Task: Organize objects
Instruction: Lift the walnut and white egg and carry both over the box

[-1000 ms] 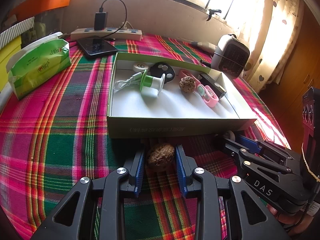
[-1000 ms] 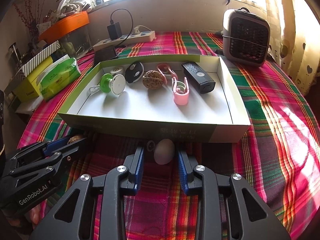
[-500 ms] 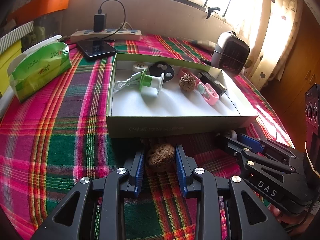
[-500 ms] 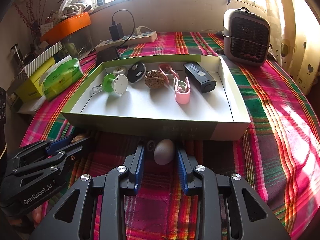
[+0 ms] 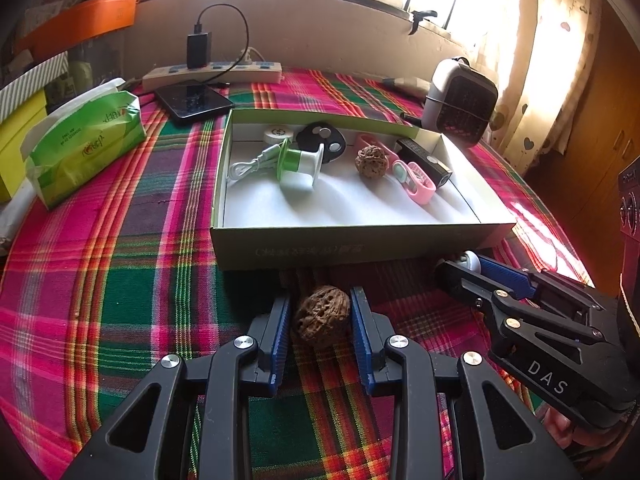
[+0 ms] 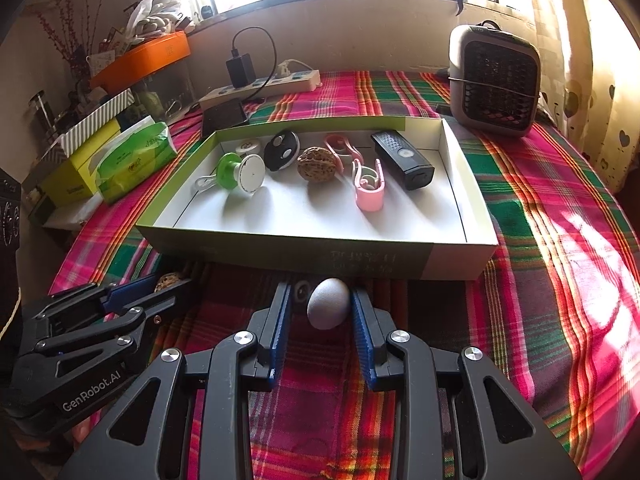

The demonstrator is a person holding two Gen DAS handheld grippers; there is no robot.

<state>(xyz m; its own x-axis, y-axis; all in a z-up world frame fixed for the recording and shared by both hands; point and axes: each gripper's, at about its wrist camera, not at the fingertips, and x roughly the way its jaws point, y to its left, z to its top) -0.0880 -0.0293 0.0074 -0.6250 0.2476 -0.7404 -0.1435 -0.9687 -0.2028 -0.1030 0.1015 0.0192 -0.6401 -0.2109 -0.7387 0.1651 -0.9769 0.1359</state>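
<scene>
Left gripper (image 5: 319,320) is clamped on a walnut (image 5: 320,315) before the box (image 5: 352,246); right gripper (image 6: 320,310) grips a pale egg (image 6: 329,308). Only the right view shows the egg fully, plus the walnut's edge.

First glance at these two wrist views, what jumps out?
The open box mid-table on the plaid cloth, holding a row of small items including a walnut. In front of it, the left claw brackets a second walnut, and the right claw a grey egg-shaped object.
</scene>
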